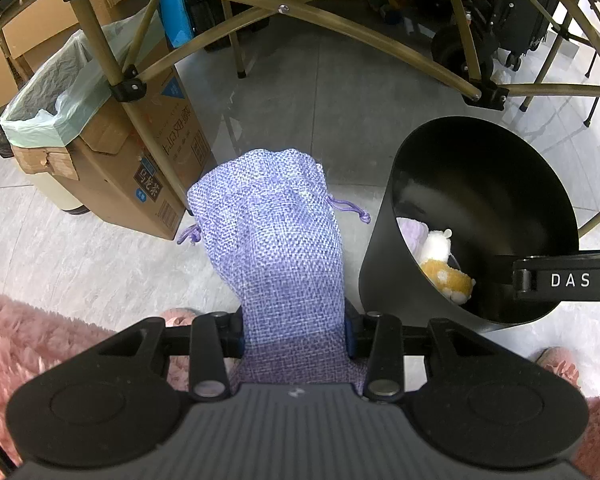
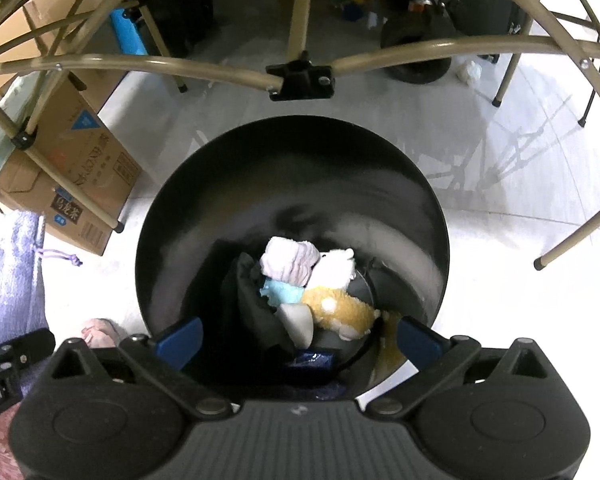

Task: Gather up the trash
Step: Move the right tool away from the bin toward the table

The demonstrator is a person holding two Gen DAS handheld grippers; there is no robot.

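A purple woven drawstring pouch (image 1: 276, 232) hangs out forward from my left gripper (image 1: 294, 332), which is shut on its lower end; the fingertips are hidden behind the fabric. To its right stands a black bin (image 1: 380, 280) on the floor, holding an orange-and-white plush toy (image 1: 448, 272). My right gripper (image 2: 300, 340) hovers open over the bin's (image 2: 172, 208) near rim, nothing between its blue pads (image 2: 182, 338). Inside lie the plush toy (image 2: 340, 308), a pale folded cloth (image 2: 288, 262) and a light blue piece (image 2: 282, 292). The pouch (image 2: 12, 280) shows at the left edge.
A cardboard box (image 1: 140, 168) lined with a green bag (image 1: 56, 92) stands at left. Tan folding-frame tubes (image 1: 284, 10) cross overhead and a leg (image 2: 576, 240) comes down right of the bin. Pink fluffy fabric (image 1: 28, 340) lies near me. A crumpled white scrap (image 2: 470, 70) lies on the floor far right.
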